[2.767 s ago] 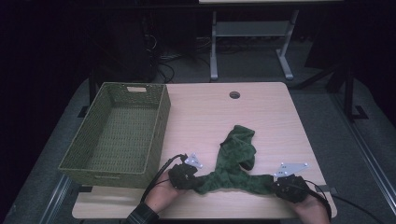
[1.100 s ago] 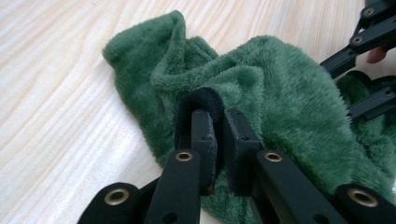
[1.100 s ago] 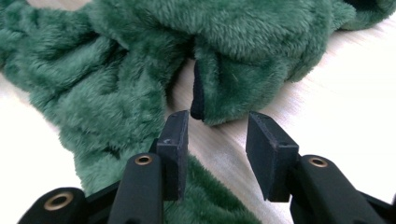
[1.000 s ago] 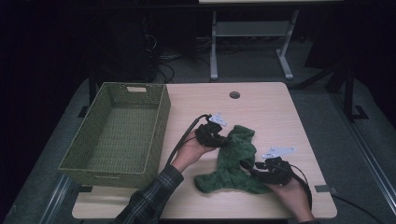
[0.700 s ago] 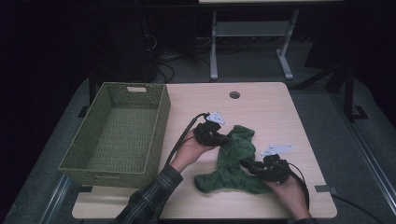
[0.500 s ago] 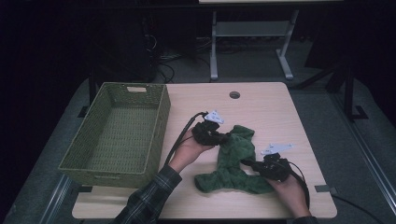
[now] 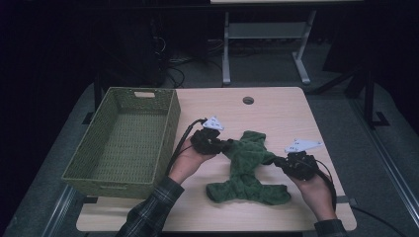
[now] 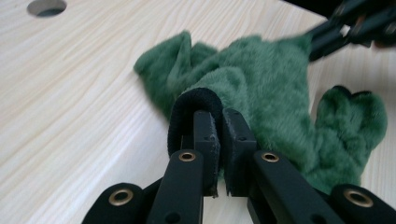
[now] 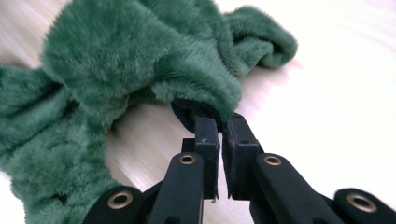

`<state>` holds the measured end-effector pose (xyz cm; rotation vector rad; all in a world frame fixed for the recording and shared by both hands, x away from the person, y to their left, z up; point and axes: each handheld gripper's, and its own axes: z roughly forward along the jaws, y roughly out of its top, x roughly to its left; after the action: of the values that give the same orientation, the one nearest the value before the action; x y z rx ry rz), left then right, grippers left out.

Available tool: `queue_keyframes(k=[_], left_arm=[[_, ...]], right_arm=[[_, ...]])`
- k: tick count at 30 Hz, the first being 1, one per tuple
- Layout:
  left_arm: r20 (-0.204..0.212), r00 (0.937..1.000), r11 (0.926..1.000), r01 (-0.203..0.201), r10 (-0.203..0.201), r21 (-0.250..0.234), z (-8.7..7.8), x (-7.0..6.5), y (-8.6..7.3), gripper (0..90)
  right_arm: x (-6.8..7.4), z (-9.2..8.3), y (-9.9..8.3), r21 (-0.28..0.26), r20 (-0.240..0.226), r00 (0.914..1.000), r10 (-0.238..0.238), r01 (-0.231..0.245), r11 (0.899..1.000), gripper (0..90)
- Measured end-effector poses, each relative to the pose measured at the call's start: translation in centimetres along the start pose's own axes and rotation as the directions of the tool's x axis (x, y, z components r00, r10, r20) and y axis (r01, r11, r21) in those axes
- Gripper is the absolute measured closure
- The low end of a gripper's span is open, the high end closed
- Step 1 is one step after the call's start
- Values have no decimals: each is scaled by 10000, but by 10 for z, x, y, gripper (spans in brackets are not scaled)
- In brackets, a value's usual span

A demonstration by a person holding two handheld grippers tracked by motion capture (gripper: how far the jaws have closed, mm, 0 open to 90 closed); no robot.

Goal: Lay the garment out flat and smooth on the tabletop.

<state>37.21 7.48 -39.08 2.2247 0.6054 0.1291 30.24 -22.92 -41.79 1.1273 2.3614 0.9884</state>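
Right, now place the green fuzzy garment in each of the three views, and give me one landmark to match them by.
High view: the green garment lies crumpled at the table's centre-front, between the two hands.
Left gripper view: it spreads from the centre to the right, a black cuff pinched in the left tongs.
Right gripper view: it covers the upper left, its black edge pinched in the right tongs.
Shared landmark: the pale wood table beneath it.

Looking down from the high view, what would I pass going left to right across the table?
Green woven basket → left hand-held gripper → fuzzy green garment → right hand-held gripper.
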Motion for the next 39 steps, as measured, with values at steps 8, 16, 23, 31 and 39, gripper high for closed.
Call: queue_keyframes(k=[8, 16, 23, 31, 39], left_arm=[[-448, 9975, 9956, 587, -555, 736, -2, -2, -30, 857], [-986, 9923, 9810, 912, -750, 1711, 10, 3, -50, 857], [-1121, 9910, 9724, 955, -728, 2128, 20, 2, -55, 833], [-1114, 9890, 9780, 1162, -978, 1731, 6, -3, -45, 559], [-1269, 9908, 9936, 587, -462, 965, -5, 2, -21, 534]], right_arm=[[4, -13, 28, -110, -5, 9960, -896, 896, 9959, 853], [5, 23, 30, 575, -775, 9896, -1212, 1258, 9904, 852], [0, 50, 15, 1100, -1178, 9893, -864, 995, 9889, 839], [-6, 36, 14, 748, -985, 9928, -681, 756, 9943, 697], [-25, 20, 28, 52, -1062, 9943, 37, -32, 10000, 667]])
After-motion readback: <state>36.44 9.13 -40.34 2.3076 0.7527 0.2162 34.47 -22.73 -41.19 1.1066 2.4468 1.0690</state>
